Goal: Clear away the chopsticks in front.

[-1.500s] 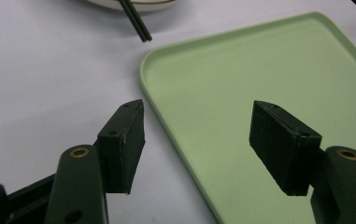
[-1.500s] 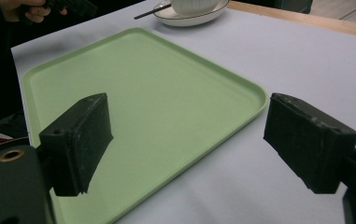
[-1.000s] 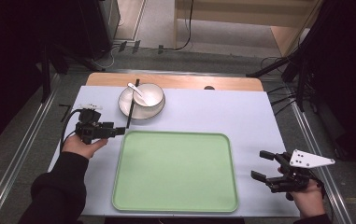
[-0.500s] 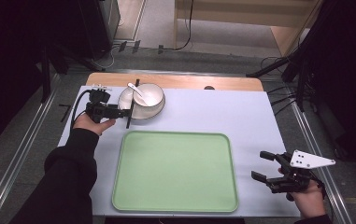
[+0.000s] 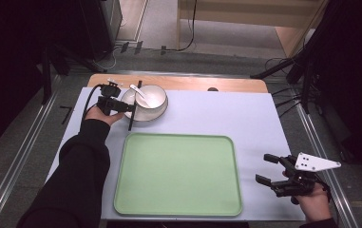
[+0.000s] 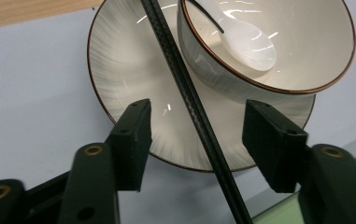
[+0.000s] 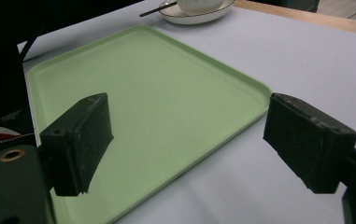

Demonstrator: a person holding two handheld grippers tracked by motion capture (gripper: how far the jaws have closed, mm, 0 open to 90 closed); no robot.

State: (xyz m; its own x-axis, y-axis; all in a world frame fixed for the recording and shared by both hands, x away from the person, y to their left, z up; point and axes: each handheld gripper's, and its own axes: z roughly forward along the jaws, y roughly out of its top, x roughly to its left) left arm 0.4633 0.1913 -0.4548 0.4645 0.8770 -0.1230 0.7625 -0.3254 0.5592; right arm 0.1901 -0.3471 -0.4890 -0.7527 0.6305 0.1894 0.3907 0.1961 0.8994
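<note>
A white bowl with a white spoon in it stands on a white plate at the table's far left. Black chopsticks lie across the plate's left side. My left gripper is open at the plate's left rim. In the left gripper view the chopsticks run between the two jaws of the left gripper, above the plate, untouched. My right gripper is open and holds nothing, right of the green tray. In its own view the right gripper faces the tray.
The tray lies bare at the middle front of the pale table cover. A wooden table edge runs along the back. Metal rails flank the table on both sides. A dark sleeve reaches in at the front left.
My left gripper has moved away from the tray's left side, forward and right to the plate, and now straddles the chopsticks. The right gripper has stayed still.
</note>
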